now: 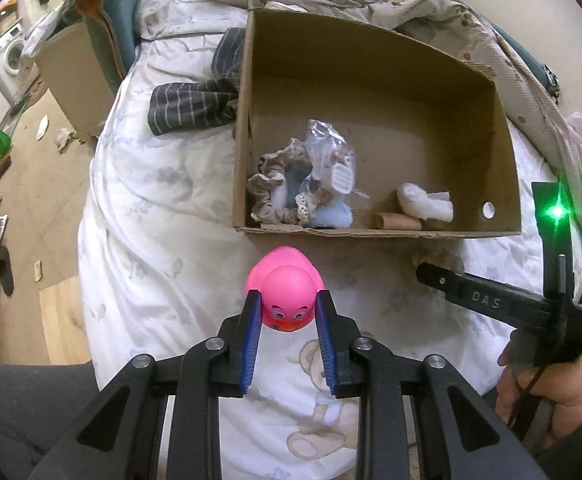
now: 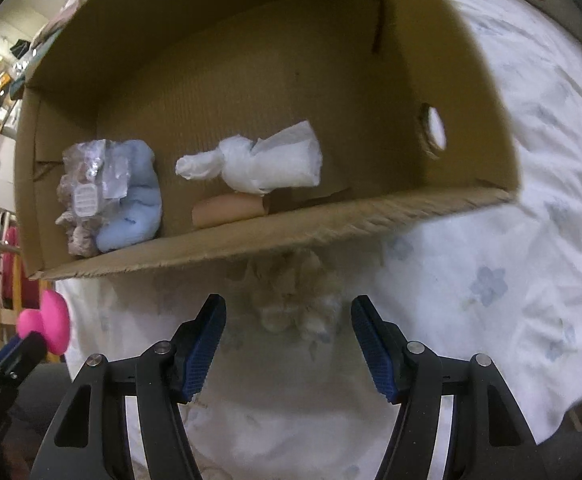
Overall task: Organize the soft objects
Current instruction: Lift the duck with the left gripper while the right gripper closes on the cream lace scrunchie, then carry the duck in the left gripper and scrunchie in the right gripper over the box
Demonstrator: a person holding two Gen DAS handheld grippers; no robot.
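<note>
Clamped at the head between my left claw's (image 1: 287,312) blue pads, a pink duck (image 1: 286,292) hangs just short of the box (image 1: 371,233) on the bed (image 1: 151,200), lined up, I judge, to go in beside the scrunchie (image 1: 269,190), blue toy (image 2: 133,200) and tissue wad (image 2: 259,162) already collected there. To its right, my right claw (image 2: 289,338) gapes wide and empty, hovering over a beige fluffy thing (image 2: 295,300) lying against the box's near wall.

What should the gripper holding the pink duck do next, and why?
Probably carry it forward over the near wall and into the cardboard box. The left gripper is shut on the pink duck, just short of the box, where other soft things already lie, like the blue plush. The right gripper is open and holds nothing.
</note>
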